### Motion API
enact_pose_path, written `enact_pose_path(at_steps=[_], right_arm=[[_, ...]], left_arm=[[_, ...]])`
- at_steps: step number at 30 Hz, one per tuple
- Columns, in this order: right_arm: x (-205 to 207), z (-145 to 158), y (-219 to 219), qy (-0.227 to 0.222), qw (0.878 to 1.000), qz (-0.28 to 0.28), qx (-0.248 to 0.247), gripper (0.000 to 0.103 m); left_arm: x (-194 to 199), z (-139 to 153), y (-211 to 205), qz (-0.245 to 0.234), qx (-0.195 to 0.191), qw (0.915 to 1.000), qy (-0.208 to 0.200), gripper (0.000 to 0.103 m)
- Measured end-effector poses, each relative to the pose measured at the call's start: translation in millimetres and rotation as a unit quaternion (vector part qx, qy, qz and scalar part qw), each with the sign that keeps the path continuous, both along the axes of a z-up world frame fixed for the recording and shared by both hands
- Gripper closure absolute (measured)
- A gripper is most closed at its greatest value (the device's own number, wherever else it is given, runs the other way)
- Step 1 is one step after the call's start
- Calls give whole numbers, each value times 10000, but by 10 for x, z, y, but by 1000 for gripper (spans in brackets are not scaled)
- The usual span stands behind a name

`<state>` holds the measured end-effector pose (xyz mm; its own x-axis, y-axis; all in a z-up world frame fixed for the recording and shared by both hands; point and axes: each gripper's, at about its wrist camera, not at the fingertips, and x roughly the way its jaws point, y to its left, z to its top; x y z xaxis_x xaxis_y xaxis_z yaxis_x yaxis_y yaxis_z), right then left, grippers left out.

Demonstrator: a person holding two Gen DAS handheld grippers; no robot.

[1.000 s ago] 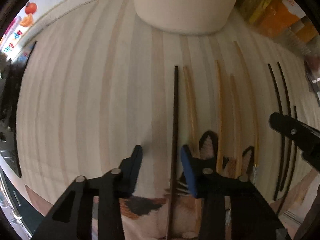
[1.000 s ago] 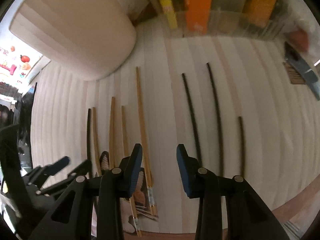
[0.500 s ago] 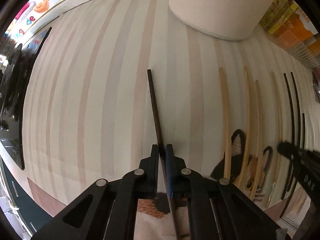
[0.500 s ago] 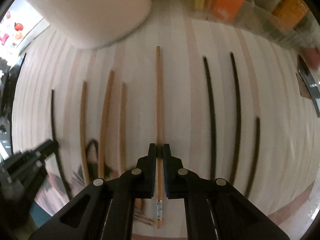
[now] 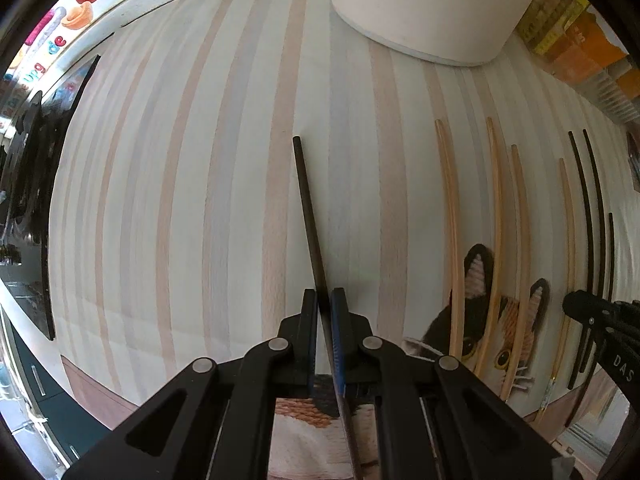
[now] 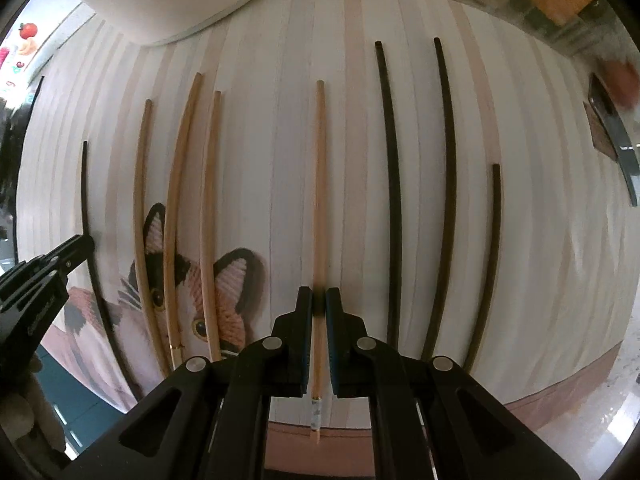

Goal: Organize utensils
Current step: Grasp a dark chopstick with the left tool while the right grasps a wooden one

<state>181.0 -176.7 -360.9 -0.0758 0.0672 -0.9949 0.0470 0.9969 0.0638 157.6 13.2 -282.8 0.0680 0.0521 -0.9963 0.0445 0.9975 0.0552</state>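
The left gripper (image 5: 324, 296) is clamped on a black chopstick (image 5: 308, 216), low in the centre of the left wrist view, the stick running up the frame from between its pads over the striped mat (image 5: 180, 200). The right gripper (image 6: 319, 296) is pinched the same way on a wooden chopstick (image 6: 319, 184) at the bottom centre of its own view. Left of that stick lie three more wooden chopsticks (image 6: 172, 208), their lower ends crossing a cat picture (image 6: 236, 292) printed on the mat. To its right lie three other black chopsticks (image 6: 394, 200), side by side and apart from one another. A pale round container (image 5: 424, 12) stands at the top of the left wrist view, with orange and yellow boxes (image 5: 576, 52) at upper right.
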Motion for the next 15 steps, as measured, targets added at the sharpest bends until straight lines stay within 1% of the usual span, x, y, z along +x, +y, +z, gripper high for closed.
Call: enact_pose_path(at_steps=[3,5,8,9,12,13,15], right_arm=[[62,-6,37,21,9999,37,-94,95],[76,2,29,17,9999,29,-119,95],[88,18,27,18,9999,34,-151,96],[45,19,-89,11,9998,61,-170,96],[112,12,-156,32,9996,119,-260,96],[52,-7,52,51,9994,156,-298,96],[49,-11,117,99,9992,183,-334,96]], left_arm=[[47,-14,-55,-68,72,10000,0,100],[39,-23,-115,-208,179,9996,-47,101],[15,-63,-109,-193,149,9997,-76,101],[20,-67,-108,-174,114,9998,-66,101],[20,-77,-86,-177,87,9998,-51,101],[14,-82,-86,-187,91,9998,-44,101],[3,-96,-80,-171,80,9998,-34,101]])
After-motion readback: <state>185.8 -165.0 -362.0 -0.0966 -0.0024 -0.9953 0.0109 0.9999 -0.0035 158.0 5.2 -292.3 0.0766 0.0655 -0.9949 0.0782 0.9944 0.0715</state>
